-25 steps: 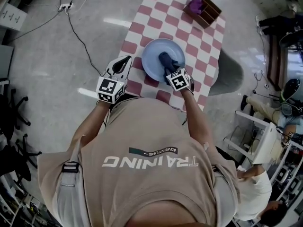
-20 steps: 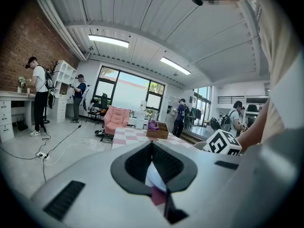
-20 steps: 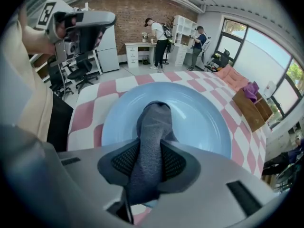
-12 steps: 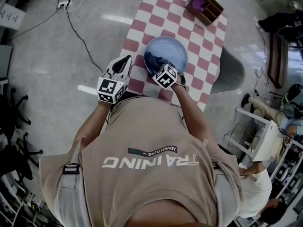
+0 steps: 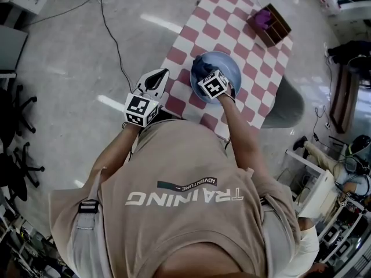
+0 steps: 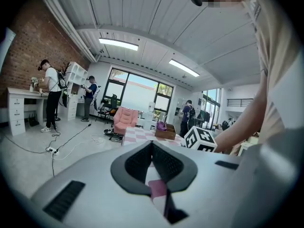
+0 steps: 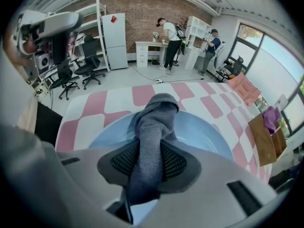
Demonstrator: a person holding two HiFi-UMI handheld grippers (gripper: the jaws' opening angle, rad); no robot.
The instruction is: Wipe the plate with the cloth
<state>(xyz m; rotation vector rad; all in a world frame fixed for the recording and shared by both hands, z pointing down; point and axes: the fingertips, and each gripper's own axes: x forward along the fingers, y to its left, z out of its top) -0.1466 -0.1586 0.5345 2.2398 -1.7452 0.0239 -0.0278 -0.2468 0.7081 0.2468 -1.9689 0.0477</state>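
A light blue plate [image 5: 229, 68] lies on the near part of a pink-and-white checked table [image 5: 191, 39]. My right gripper [image 5: 205, 74] points steeply down over the plate's left part, shut on a dark grey cloth [image 5: 200, 66]. In the right gripper view the cloth [image 7: 154, 113] runs up between the jaws of the right gripper [image 7: 151, 146] and its free end rests on the plate [image 7: 204, 132]. My left gripper [image 5: 159, 77] hovers at the table's near left edge, apart from the plate. In its own view the left gripper [image 6: 152, 144] has its tips together and holds nothing.
A wooden box [image 5: 271, 25] with a purple thing in it stands at the table's far right. A grey seat [image 5: 285, 97] is beside the table's right edge. Cables [image 5: 113, 33] cross the floor on the left. Several people [image 7: 170, 42] stand by desks far off.
My right gripper has swept the cloth from the plate's middle over to its left part. The left gripper has shifted only slightly beside the table edge.
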